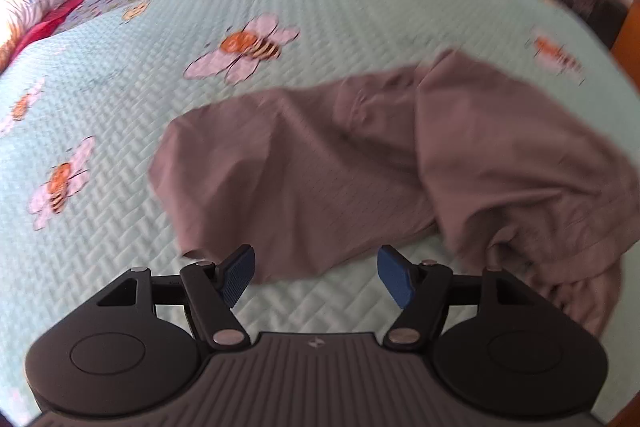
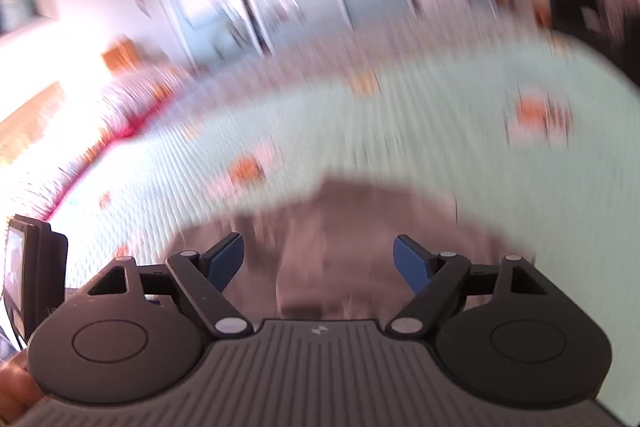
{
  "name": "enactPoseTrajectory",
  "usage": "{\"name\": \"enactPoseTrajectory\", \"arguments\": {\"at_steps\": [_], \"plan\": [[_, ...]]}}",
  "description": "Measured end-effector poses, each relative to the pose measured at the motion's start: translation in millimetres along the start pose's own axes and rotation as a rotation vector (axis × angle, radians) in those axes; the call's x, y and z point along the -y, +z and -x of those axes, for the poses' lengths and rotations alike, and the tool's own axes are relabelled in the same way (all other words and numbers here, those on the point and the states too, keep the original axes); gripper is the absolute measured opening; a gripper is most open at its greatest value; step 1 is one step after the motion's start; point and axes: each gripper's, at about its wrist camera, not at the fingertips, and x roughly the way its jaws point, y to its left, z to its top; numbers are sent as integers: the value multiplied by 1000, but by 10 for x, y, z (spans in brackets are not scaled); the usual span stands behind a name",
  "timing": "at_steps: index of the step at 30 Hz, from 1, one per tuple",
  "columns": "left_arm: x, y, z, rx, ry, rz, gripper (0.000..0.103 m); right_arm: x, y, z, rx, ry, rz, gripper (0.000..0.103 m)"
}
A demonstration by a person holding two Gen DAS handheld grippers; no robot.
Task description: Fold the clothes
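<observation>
Left wrist view. Item: one grey-brown garment point(image 1: 360, 163), crumpled, unfolded, lying on the bed point(image 1: 120, 107) with its bee-print quilt. My left fingers point(image 1: 316, 277) stand released with nothing between them; the blue pads point(image 1: 238, 277) hang just above the garment's near hem. The cloth lies straight ahead of the fingers and runs off to their right, where it bunches into a thicker heap. Its long axis goes across the fingers, left to right, tilting away on the right.

Right wrist view. Heavily blurred. My right fingers point(image 2: 318, 263) are spread wide, nothing clamped. The garment point(image 2: 360, 227) fills the gap ahead of and below them; whether it touches them I cannot tell. The quilt point(image 2: 440, 107) lies beyond.

Judgement: both hands sit at the near edge, the left nearer the flat end, the right nearer the bunched end, so I would spread the cloth first.
</observation>
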Motion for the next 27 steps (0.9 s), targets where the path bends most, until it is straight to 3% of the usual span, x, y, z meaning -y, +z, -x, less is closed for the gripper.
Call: {"name": "enactPoseTrajectory", "arguments": {"at_steps": [2,7,13,17,21,27], "plan": [[5,-19,-1,23,-23,0,70,-8,-53,-8,37,-17,103,86],[20,-47,-105,-11,8,-34,70,40,-136,-325,-59,-17,86,86],[63,-33,-246,-101,75,-113,70,-201,-287,-697,-167,-49,284,86],[188,-2,-288,-112,31,-163,70,-102,-360,-608,-186,-47,229,86],[287,97,-324,-115,-1,-136,70,37,-432,-459,-189,-80,174,86],[376,9,-364,-129,38,-161,70,41,-450,-609,-226,-79,289,86]]}}
